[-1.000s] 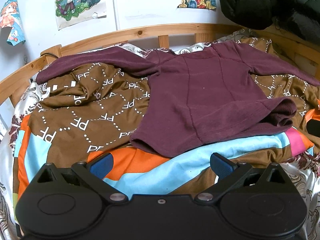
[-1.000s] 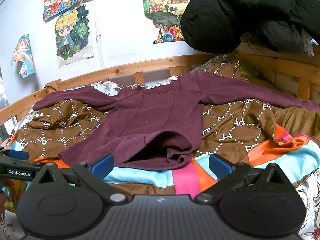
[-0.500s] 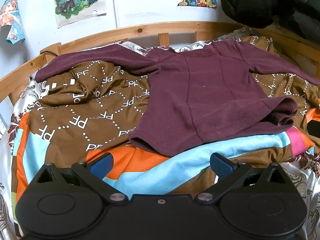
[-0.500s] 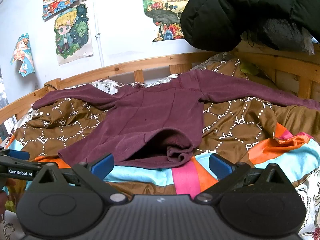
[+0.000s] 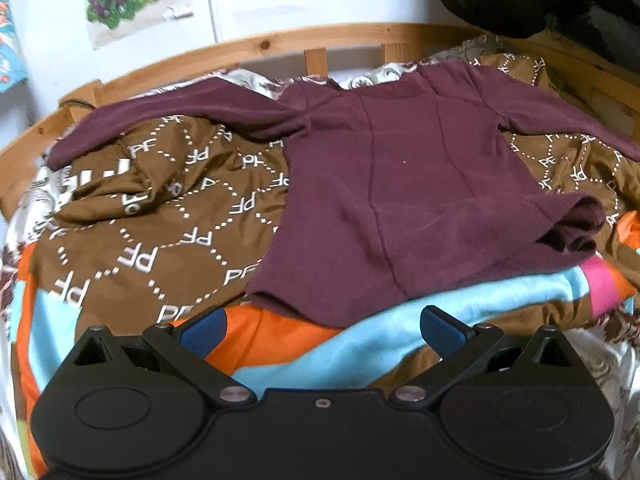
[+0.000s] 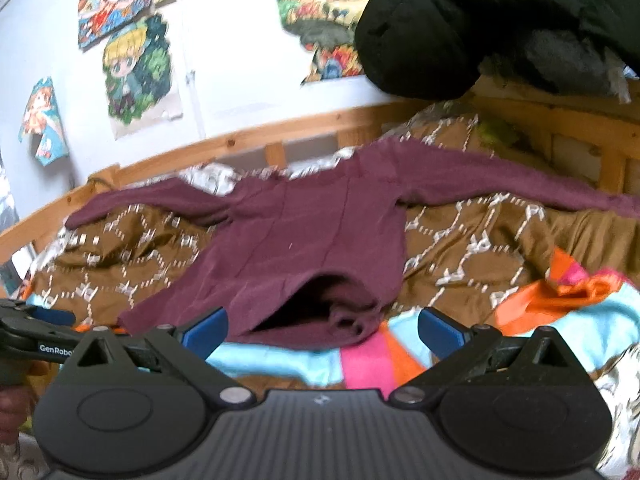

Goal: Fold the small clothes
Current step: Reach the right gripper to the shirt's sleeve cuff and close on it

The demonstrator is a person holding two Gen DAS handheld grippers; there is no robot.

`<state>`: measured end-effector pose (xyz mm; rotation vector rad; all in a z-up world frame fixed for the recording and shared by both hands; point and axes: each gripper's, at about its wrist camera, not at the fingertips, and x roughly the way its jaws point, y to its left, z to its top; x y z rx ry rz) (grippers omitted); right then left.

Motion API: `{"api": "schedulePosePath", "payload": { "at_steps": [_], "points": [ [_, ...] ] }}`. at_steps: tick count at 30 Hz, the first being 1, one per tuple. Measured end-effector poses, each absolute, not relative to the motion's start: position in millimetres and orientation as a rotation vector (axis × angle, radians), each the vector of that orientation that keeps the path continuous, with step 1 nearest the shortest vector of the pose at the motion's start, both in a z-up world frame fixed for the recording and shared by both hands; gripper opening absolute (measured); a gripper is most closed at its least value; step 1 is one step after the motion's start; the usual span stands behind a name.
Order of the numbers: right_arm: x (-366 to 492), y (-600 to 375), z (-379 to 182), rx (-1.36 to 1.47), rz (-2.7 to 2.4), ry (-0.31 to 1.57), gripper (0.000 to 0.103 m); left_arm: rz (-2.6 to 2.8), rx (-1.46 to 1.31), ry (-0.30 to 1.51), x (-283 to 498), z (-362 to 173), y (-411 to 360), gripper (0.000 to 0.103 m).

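Sweater [image 5: 400, 200] (maroon knit), hem rumpled

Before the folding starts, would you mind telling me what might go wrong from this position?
1. The maroon shirt lies on a rumpled patterned blanket; an open gripper closing at the hem could pinch blanket along with shirt.
2. The hem's right corner is already bunched and gaping, so a fold may trap that wrinkle.
3. The right sleeve reaches toward the wooden bed rail and might drag unevenly.

Shirt [image 5: 400, 200] on blanket [image 5: 160, 216], bedrail [image 5: 248, 46] behind
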<state>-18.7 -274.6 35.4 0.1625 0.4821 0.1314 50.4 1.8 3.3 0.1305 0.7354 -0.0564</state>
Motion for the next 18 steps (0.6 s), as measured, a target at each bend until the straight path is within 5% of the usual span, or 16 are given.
{"api": "schedulePosePath", "payload": {
  "at_steps": [12,18],
  "points": [
    [71,-370,80,0.187,-0.045,0.39,0.103,-0.116,0.323,0.773,154,82,-59,0.102],
    [120,-454,57,0.452,-0.367,0.361,0.103,-0.156,0.209,0.759,207,74,-87,0.102]
  ]
}}
